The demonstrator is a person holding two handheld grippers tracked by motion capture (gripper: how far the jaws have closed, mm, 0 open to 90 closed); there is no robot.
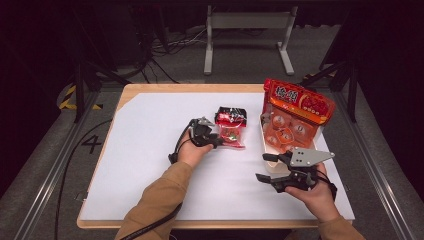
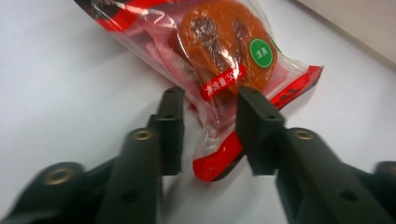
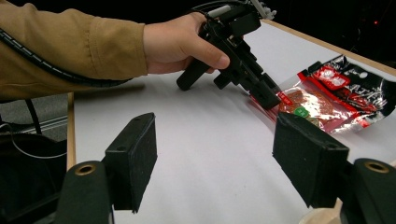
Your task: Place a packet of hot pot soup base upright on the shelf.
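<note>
A small red and clear snack packet [image 1: 231,127] with an orange cake inside lies flat on the white table cover [image 1: 150,150]. In the left gripper view the packet [image 2: 224,51] reaches down between the jaws of my left gripper [image 2: 212,95]. They stand open on either side of its red sealed end without pinching it. In the high view the left gripper [image 1: 218,141] is at the packet's near-left edge. My right gripper [image 1: 266,167] hovers open and empty at the front right. Its own view shows the right gripper [image 3: 212,140] looking across at the left gripper [image 3: 261,93] and the packet [image 3: 322,100].
A large orange snack bag [image 1: 295,117] stands upright in a pale open box [image 1: 270,162] at the right, just beyond the right gripper. The wooden table edge [image 1: 195,88] frames the white cover. A metal stand [image 1: 247,22] is on the floor behind.
</note>
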